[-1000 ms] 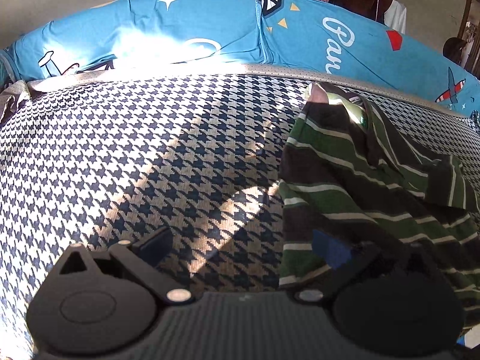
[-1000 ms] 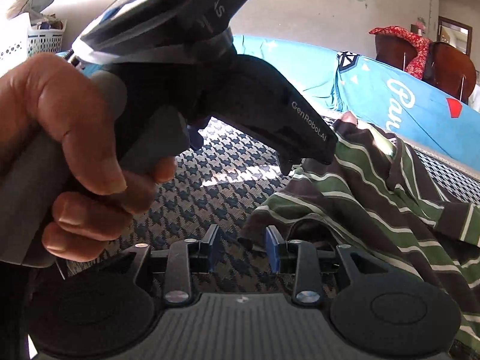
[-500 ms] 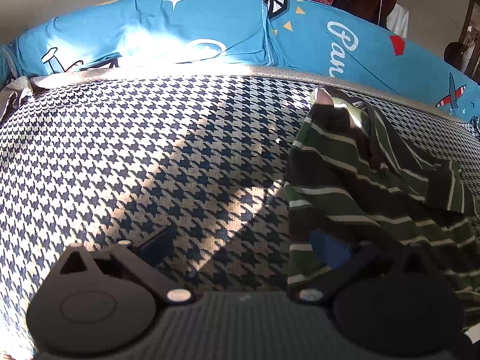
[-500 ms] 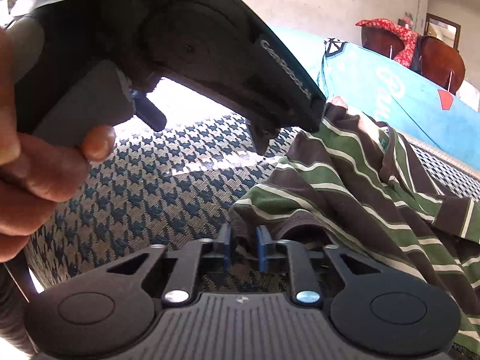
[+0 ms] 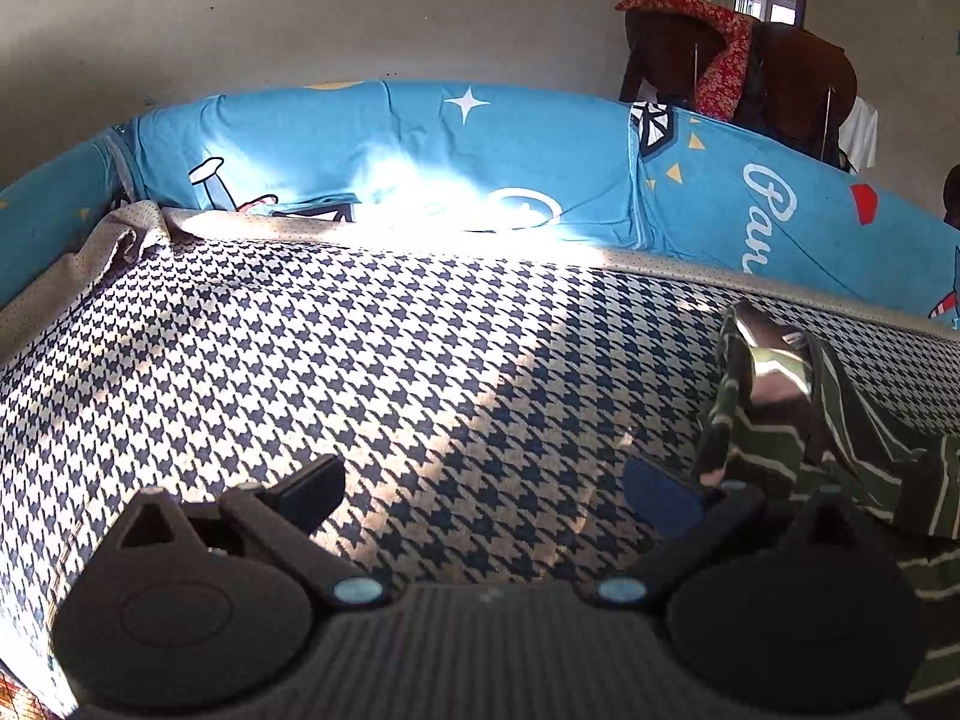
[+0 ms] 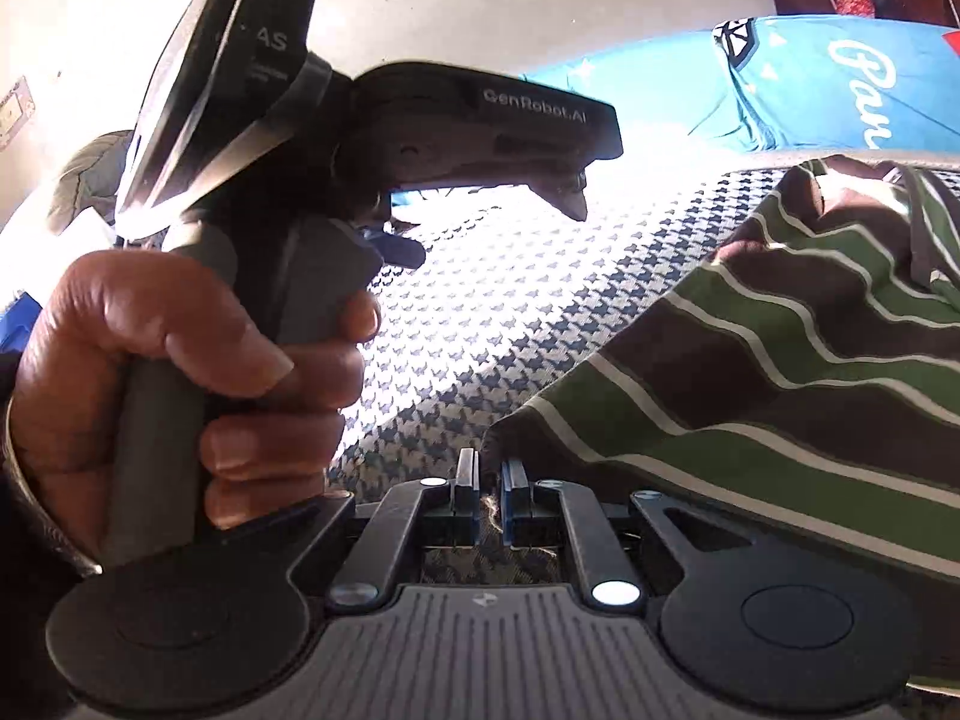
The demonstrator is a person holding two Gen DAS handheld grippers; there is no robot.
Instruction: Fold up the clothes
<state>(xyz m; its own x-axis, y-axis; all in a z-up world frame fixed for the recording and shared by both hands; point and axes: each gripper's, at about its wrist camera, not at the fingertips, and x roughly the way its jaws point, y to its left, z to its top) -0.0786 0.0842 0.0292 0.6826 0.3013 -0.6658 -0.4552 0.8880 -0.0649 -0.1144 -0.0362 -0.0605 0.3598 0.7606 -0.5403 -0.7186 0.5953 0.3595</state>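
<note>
I am keeping the right claw pinched on a corner of the striped green-and-brown shirt, which is lying on the houndstooth bed cover. Left claw is gaping wide over the cover; its body is reading "GenRobot.AI". Blue sheet is showing "Par…".

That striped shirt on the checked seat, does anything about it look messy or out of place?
Yes. The striped shirt lies rumpled rather than flat on the houndstooth cover, one part bunched up near the back. The right gripper pinches its corner; the left gripper is open and empty. Nothing looks torn or spilled.
</note>
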